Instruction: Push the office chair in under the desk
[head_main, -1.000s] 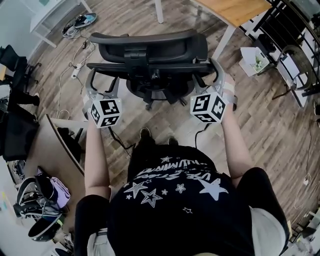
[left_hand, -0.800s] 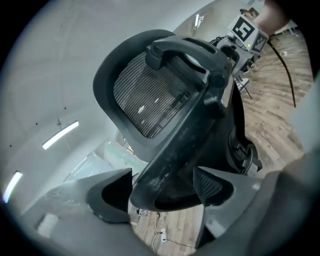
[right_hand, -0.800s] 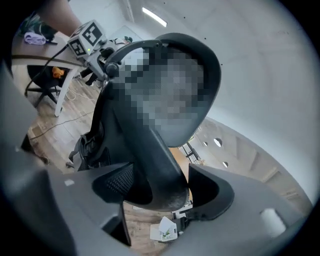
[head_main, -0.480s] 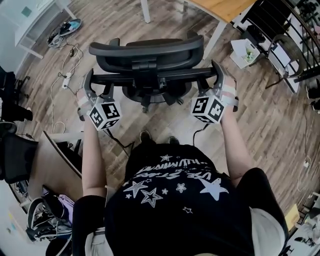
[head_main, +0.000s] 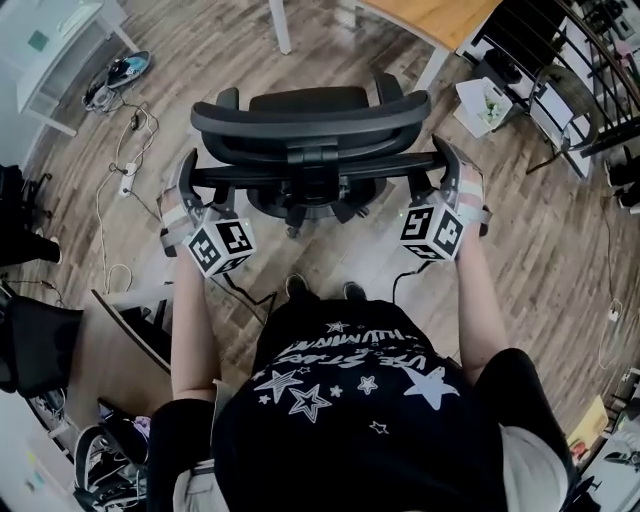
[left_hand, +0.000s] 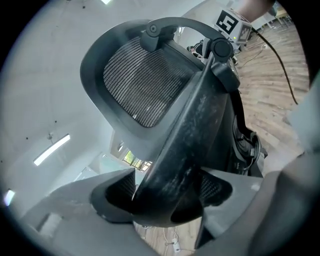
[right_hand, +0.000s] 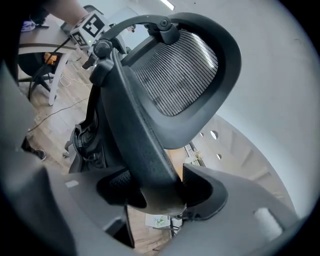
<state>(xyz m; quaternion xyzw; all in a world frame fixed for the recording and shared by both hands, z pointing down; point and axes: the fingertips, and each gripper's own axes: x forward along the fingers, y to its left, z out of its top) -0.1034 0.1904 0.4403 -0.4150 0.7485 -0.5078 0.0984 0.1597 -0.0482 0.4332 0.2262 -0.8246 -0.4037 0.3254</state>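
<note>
The left arm (head_main: 192, 320) and right arm (head_main: 478, 300) stretched forward, about parallel. The left gripper (left_hand: 167, 192) clamped one end of the chair (head_main: 310, 115) bar; the right gripper (right_hand: 155, 192), its jaws just closing, pinched the other end

Left gripper (left_hand: 167, 196) had both jaws clamped on the dark crossbar (left_hand: 196, 132) of the office chair (left_hand: 242, 146), pads touching each side. The bar ran up and to the right to a round pivot. The mesh panel (left_hand: 145, 82) sat tilted, upper left. Wood floor (left_hand: 265, 85) was at the right, a ceiling light strip (left_hand: 52, 149) at the left.
</note>
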